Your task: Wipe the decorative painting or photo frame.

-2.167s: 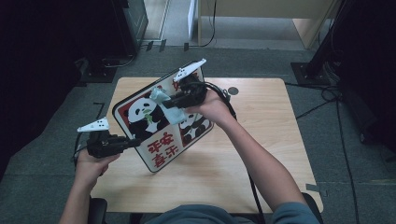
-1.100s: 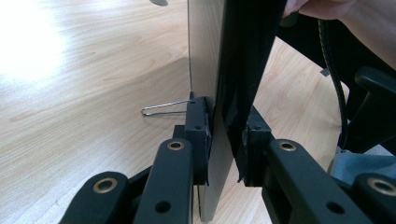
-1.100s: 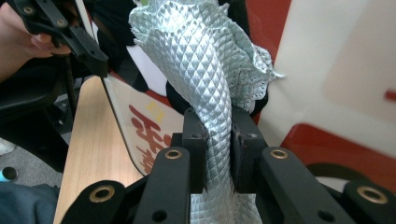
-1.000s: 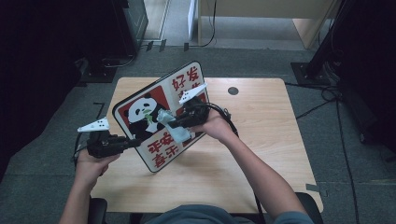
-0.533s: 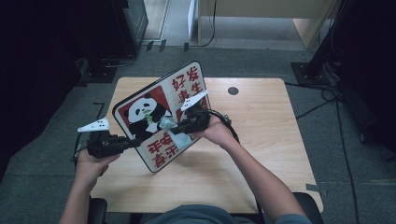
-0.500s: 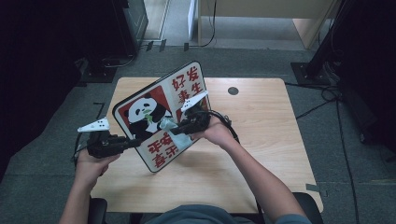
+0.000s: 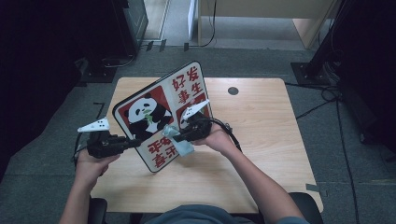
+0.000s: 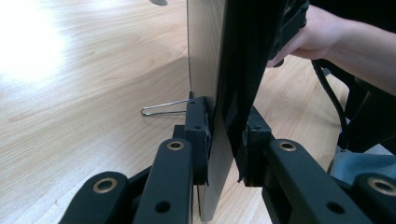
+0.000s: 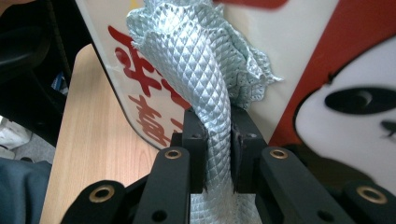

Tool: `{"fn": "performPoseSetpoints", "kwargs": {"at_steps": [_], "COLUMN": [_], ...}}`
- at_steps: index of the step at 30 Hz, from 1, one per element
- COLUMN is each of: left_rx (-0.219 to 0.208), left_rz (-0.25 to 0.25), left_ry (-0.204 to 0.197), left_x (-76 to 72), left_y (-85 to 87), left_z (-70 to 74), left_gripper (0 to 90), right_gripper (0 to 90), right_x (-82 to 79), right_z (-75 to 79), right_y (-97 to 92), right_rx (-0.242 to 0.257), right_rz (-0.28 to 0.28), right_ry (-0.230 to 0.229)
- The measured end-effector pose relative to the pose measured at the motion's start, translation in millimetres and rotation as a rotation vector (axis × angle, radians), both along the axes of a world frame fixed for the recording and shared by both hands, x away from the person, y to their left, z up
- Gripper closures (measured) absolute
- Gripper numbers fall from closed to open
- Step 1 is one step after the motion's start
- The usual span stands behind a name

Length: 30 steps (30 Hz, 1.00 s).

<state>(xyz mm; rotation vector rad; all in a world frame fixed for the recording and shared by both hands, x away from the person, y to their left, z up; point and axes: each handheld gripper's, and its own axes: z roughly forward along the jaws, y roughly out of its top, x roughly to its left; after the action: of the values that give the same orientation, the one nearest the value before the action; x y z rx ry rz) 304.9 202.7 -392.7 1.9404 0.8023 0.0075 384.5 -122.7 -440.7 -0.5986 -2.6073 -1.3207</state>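
A sign board (image 7: 187,86) printed with pandas and red characters stands tilted on the wooden table (image 7: 261,140). My left gripper (image 7: 133,141) is shut on its left edge; the left gripper view shows the board's edge (image 8: 233,70) pinched between the pads of that gripper (image 8: 225,140). My right gripper (image 7: 180,136) is shut on a pale blue-green cloth (image 7: 180,144) and presses it against the lower part of the board's face. In the right gripper view the quilted cloth (image 9: 196,60) bunches up out of the gripper (image 9: 217,135) against the board (image 9: 299,46).
A thin wire loop (image 8: 163,108) lies on the table behind the board. A round cable hole (image 7: 233,91) sits near the table's far edge. The right gripper's cable (image 7: 231,135) loops beside the hand. Dark furniture and cables surround the table.
My right gripper has slid the cloth down and to the left across the board's face, from the upper middle to the lower part. The left gripper and board have stayed put.
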Motion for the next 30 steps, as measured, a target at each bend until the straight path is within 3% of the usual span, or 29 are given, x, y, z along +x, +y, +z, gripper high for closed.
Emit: {"fn": "performPoseSetpoints", "kwargs": {"at_steps": [19,30], "left_rx": [0.001,0.0], "left_rz": [-0.003,0.0], "left_ry": [-0.001,-0.004], "left_x": [-0.2,0.0], "left_y": [-0.1,0.0], "left_z": [0.2,0.1], "left_gripper": [77.9,77.8], "right_gripper": [79.5,79.4], "right_x": [-9.5,-12.0], "right_z": [-37.3,-50.1], "right_y": [-2.2,-3.5], "right_rx": [-0.037,-0.043], "right_rz": [-0.005,-0.011], "right_ry": [0.057,0.091]}}
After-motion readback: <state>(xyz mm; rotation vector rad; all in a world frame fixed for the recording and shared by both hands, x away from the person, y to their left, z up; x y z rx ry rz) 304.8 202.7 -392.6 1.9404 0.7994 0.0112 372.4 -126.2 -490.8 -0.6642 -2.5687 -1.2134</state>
